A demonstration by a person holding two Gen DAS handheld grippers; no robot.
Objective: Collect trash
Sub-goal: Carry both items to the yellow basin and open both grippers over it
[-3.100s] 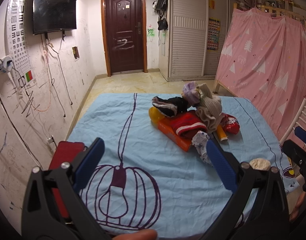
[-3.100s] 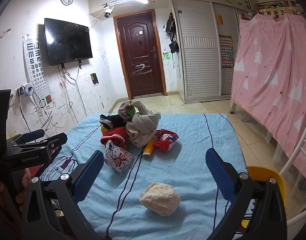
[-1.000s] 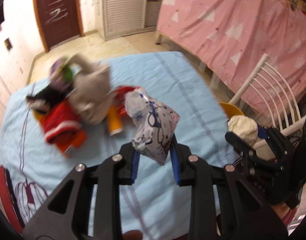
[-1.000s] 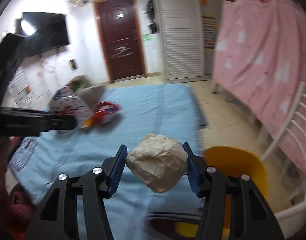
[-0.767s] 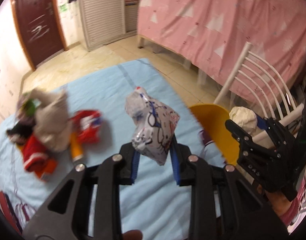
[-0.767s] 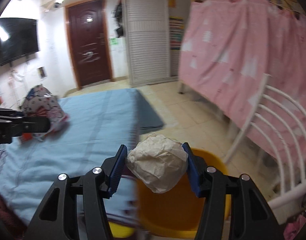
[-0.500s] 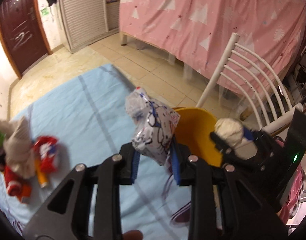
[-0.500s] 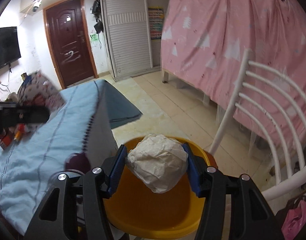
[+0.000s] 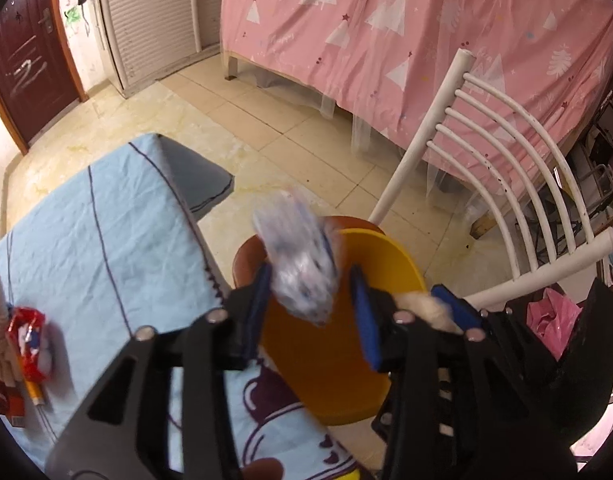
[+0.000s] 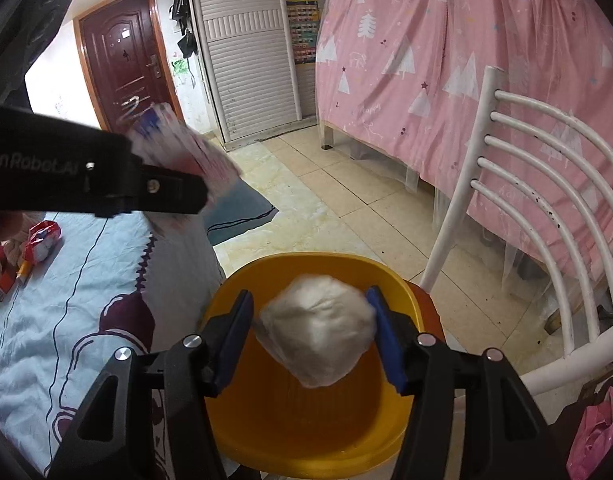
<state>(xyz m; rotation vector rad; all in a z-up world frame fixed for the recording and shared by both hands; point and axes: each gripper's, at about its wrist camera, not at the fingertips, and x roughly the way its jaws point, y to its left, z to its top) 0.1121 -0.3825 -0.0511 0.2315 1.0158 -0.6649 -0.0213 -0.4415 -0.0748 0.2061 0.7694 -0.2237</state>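
Observation:
A yellow bin stands on a brown chair seat beside the bed; it also shows in the left wrist view. My left gripper has its jaws spread, and a blurred printed plastic bag hangs between them over the bin, clear of both pads. My right gripper is over the bin with its jaws parted around a crumpled beige paper ball, which looks blurred and loose. The left gripper and bag also show at the left of the right wrist view.
A white chair back rises right of the bin. The blue bedsheet lies left, with a red snack wrapper and clothes at its far edge. A pink curtain hangs behind. Tiled floor lies beyond.
Both grippers swung from the bed to over the yellow bin. Both jaws have widened: the plastic bag and the paper ball are now loose and blurred between the fingers.

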